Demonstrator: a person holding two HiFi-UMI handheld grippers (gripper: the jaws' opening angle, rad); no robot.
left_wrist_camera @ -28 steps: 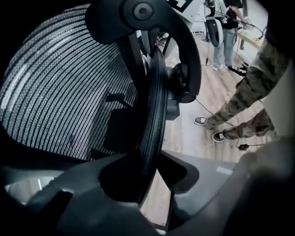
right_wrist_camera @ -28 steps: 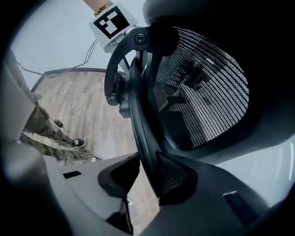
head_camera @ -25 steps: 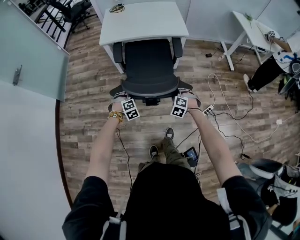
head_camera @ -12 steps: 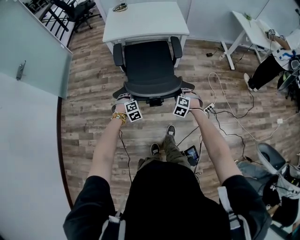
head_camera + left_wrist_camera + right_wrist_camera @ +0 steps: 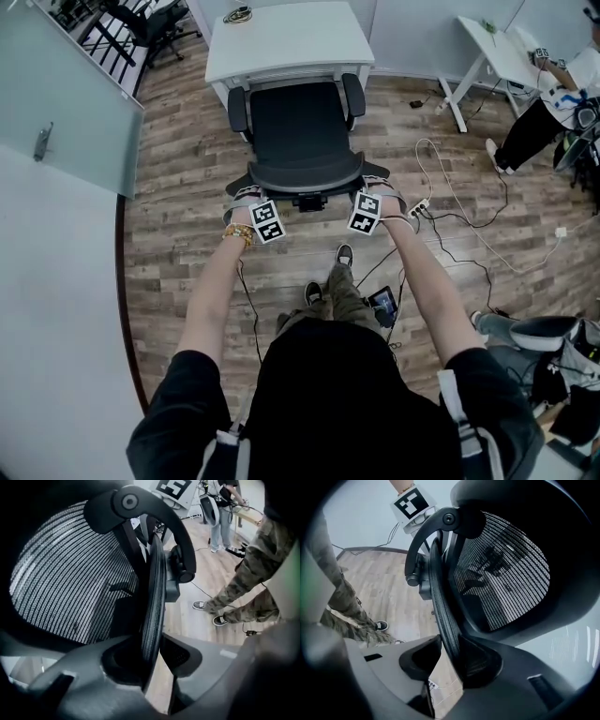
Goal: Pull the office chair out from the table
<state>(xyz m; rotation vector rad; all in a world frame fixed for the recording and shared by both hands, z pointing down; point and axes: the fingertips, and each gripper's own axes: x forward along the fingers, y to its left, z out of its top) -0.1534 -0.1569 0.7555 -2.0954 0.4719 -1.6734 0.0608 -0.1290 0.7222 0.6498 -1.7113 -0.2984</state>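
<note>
The black mesh office chair (image 5: 296,122) stands in front of the white table (image 5: 289,42), its backrest toward me. My left gripper (image 5: 246,195) and right gripper (image 5: 377,192) clamp the backrest's upper rim at its two corners. In the left gripper view the rim (image 5: 152,597) runs between the pads of the left gripper (image 5: 150,667). In the right gripper view the rim (image 5: 440,606) sits squeezed in the right gripper (image 5: 450,656), whose jaws have just been opening slightly with the rim still between them.
Cables and a power strip (image 5: 418,212) lie on the wood floor at the right. My feet (image 5: 323,279) and a small device (image 5: 382,307) are behind the chair. A second white table (image 5: 497,56), a person (image 5: 539,127) and a glass partition (image 5: 66,103) flank the area.
The chair has rolled back from the table toward me, showing more of its seat. Both grippers came back with it, still on the backrest rim.
</note>
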